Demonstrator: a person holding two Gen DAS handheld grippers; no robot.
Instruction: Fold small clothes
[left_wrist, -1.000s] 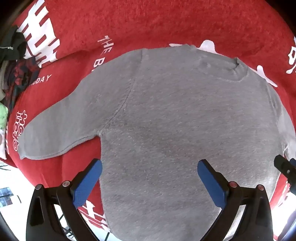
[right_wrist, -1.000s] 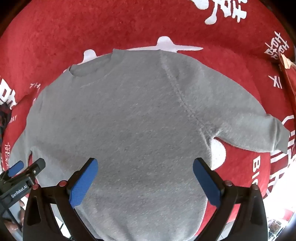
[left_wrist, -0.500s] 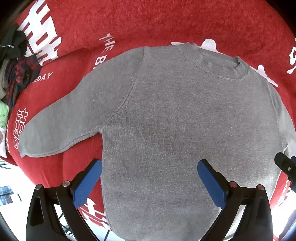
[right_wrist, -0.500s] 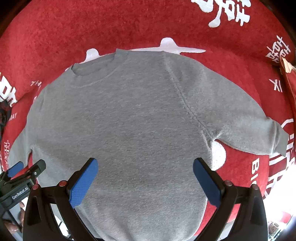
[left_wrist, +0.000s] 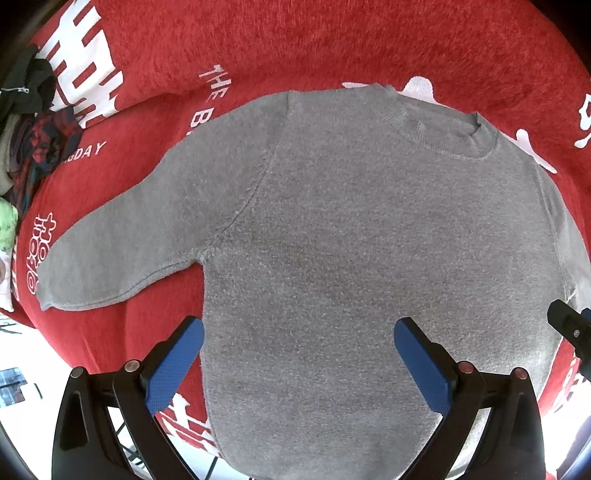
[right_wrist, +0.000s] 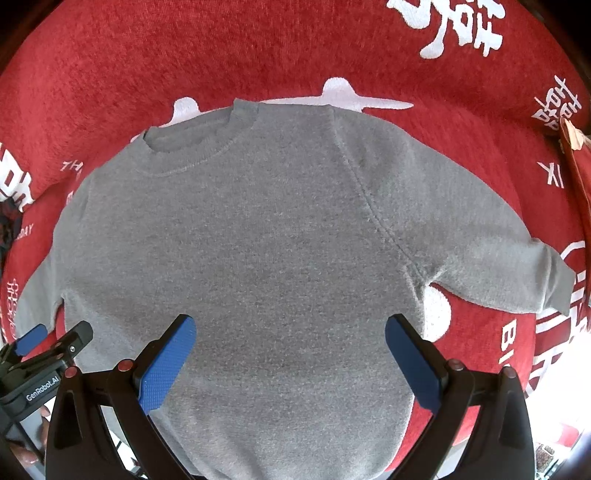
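A small grey sweater (left_wrist: 351, 240) lies flat and spread out on a red cloth with white print (left_wrist: 258, 40), neck away from me, both sleeves out to the sides. It also shows in the right wrist view (right_wrist: 277, 240). My left gripper (left_wrist: 299, 354) is open and empty, hovering over the sweater's lower left body. My right gripper (right_wrist: 290, 350) is open and empty over the lower right body. The left gripper also shows at the left edge of the right wrist view (right_wrist: 48, 343).
A pile of dark and patterned clothes (left_wrist: 33, 122) lies at the far left on the red cloth (right_wrist: 184, 44). The cloth's near edge drops off behind the grippers. A brown object (right_wrist: 572, 147) sits at the far right.
The sweater's collar and shoulders have settled flat and a little closer to me. Both grippers stay open at about the same place.
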